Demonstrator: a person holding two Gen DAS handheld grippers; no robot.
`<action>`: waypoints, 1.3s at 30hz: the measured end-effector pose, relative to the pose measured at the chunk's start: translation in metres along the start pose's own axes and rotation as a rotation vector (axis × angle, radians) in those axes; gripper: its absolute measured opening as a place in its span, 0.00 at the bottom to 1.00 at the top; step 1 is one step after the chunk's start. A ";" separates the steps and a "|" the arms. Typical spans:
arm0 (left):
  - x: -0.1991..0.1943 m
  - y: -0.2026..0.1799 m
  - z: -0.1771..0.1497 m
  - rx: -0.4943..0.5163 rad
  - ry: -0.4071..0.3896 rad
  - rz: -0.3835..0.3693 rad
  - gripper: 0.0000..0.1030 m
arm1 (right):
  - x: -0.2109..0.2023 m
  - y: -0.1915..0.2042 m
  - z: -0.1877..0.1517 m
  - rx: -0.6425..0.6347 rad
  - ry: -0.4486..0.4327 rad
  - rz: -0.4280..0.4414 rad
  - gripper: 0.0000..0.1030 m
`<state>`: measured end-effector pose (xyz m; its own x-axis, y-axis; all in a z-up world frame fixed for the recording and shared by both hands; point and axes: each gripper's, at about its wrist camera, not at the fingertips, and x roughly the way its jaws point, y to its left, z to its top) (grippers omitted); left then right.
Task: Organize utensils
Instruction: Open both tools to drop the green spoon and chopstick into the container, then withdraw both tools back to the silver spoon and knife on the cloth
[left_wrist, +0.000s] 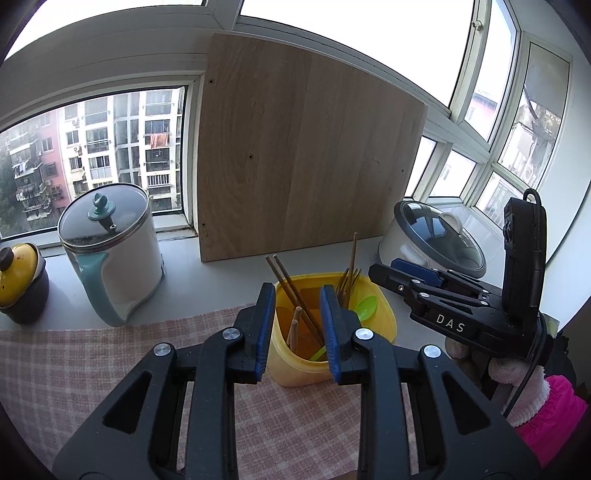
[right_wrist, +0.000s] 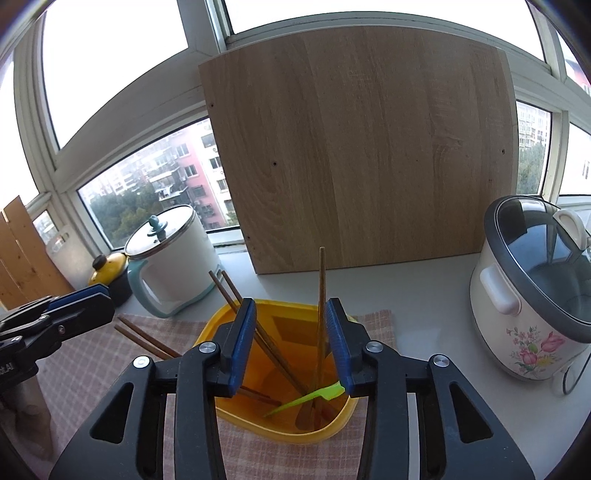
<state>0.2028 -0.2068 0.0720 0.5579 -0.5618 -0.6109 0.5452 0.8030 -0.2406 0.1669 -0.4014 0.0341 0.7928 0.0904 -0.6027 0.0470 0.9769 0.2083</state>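
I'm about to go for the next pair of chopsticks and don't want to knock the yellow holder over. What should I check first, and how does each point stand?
1. Left gripper empty: ok, jaws apart, nothing between the pads.
2. Right gripper empty: ok, jaws apart over the yellow holder.
3. Holder upright on the checked cloth: ok.
4. Utensils inside: ok, chopsticks and green spoon lean in it.
5. Loose chopsticks on cloth: not ok, outside the holder.
6. Their far ends clear of the holder: cannot tell, hidden.
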 end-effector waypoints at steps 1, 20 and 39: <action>-0.004 0.002 -0.002 0.001 -0.002 0.001 0.23 | -0.003 0.001 -0.001 0.004 -0.005 0.002 0.40; -0.079 0.106 -0.075 -0.041 0.070 0.139 0.28 | -0.045 0.035 -0.038 -0.003 0.026 0.101 0.53; -0.063 0.157 -0.179 -0.087 0.297 0.124 0.28 | 0.041 0.146 -0.080 -0.192 0.328 0.278 0.53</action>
<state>0.1413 -0.0102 -0.0620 0.4027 -0.3859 -0.8300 0.4219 0.8830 -0.2058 0.1579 -0.2398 -0.0216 0.5240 0.3800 -0.7622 -0.2781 0.9222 0.2686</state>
